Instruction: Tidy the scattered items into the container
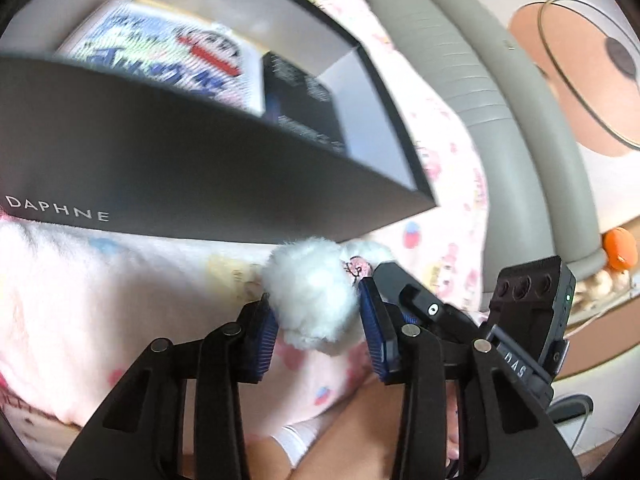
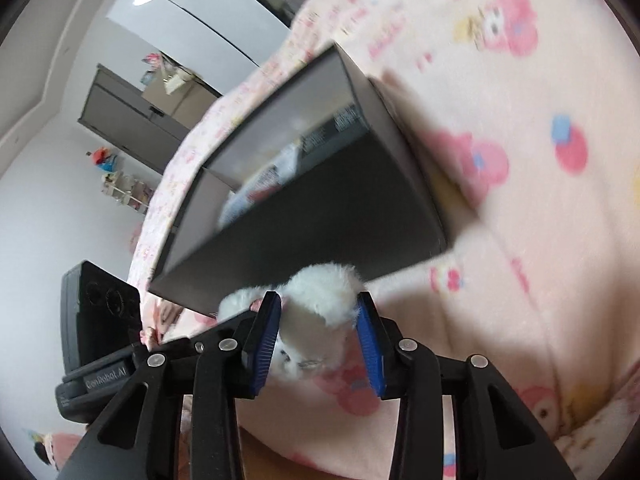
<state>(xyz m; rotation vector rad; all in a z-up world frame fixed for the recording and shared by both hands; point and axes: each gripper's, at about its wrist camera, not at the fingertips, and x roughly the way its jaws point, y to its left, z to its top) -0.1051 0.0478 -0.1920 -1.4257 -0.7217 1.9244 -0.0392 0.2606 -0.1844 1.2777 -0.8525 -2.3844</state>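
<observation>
Left gripper [image 1: 318,320] and right gripper [image 2: 316,334] both clamp the same white fluffy toy [image 1: 314,294], blue pads pressed into its fur. Toy sits above the pink blanket [image 2: 520,220], just in front of the dark box [image 1: 180,168]. Inside the box: a comic-print pack [image 1: 168,56] and a black carton [image 1: 298,96].

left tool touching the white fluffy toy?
Touching. In the left wrist view the fluffy toy sits between the left tool's blue pads, its fur pressed against both.
</observation>
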